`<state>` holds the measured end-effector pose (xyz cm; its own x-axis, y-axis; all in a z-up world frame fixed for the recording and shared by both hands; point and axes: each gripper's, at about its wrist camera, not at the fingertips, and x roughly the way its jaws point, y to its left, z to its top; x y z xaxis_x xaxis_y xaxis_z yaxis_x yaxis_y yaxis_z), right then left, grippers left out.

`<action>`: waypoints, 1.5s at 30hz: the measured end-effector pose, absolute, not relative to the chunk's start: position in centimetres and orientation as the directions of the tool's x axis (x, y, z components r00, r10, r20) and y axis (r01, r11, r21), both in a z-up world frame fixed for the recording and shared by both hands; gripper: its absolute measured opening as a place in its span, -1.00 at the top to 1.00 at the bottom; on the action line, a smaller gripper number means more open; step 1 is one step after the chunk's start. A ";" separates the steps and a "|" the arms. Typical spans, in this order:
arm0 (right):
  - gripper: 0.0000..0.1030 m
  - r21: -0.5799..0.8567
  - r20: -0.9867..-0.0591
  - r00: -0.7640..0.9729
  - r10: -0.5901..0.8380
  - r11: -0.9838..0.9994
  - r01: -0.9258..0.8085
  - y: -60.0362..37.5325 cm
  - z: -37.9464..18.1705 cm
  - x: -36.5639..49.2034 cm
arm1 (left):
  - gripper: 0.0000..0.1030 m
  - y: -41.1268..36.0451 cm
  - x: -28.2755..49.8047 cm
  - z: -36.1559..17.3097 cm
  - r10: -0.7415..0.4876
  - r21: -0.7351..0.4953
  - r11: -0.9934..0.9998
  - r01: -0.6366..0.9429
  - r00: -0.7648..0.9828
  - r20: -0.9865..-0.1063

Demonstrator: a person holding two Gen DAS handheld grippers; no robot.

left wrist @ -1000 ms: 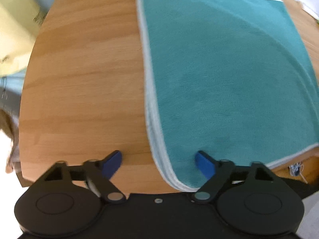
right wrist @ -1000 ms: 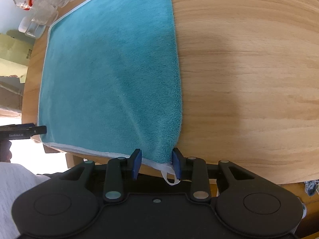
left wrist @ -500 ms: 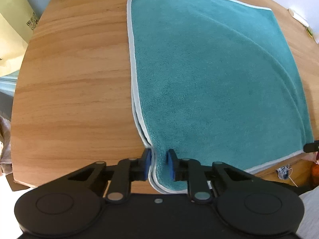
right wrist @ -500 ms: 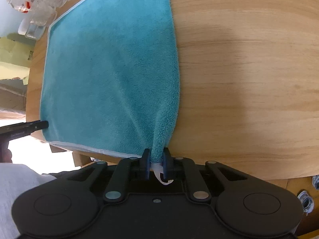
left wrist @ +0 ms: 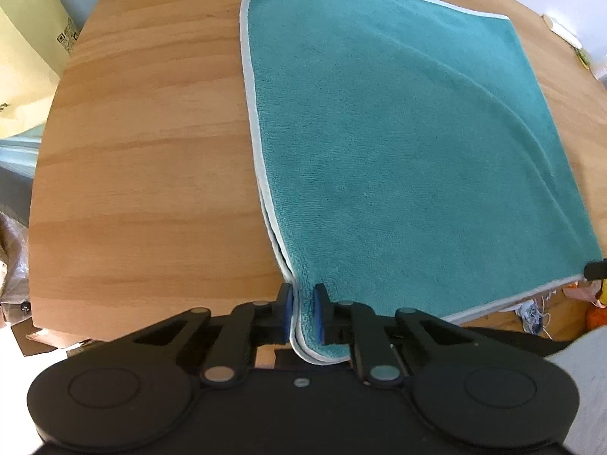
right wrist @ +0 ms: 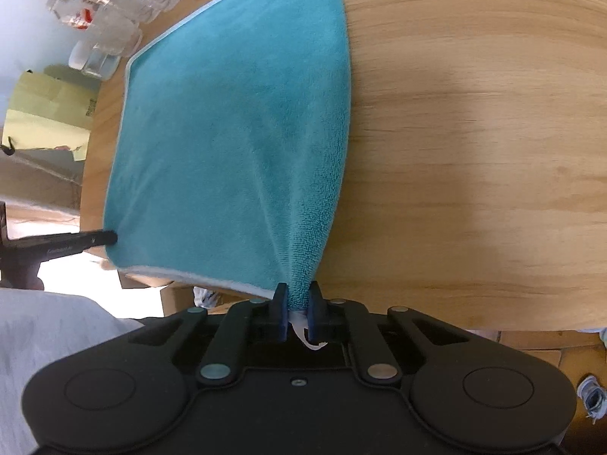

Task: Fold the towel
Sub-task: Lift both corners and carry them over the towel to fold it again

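My left gripper [left wrist: 303,313] has its blue-padded fingers [left wrist: 287,309] pinched tight on the near left corner of the towel [left wrist: 398,159], where two layers edged in pale piping stack together. My right gripper [right wrist: 296,313] is clamped just as narrowly on the other near corner, the cloth bunched into a ridge between the pads and a small white loop tag [right wrist: 309,337] hanging out below them. The towel is teal terry, soft and nubbly, roughly square, lying mostly flat on the round wooden desk [left wrist: 151,159] with its near edge at the desk's rim and a long curved crease across it. The desk shows smooth, light, straight grain. Farther off, clear plastic bottles [right wrist: 106,11] stand at the far edge, beside a pale yellow paper bag [left wrist: 22,60].
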<state>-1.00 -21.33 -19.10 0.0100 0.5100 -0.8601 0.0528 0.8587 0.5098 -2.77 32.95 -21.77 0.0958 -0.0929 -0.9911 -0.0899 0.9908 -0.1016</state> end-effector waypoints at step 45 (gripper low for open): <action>0.82 0.700 -0.688 0.406 0.601 0.697 0.156 -22.9 -17.7 19.3 | 0.79 39.8 16.7 -21.1 -0.100 -0.146 0.946 -0.289 0.169 -0.981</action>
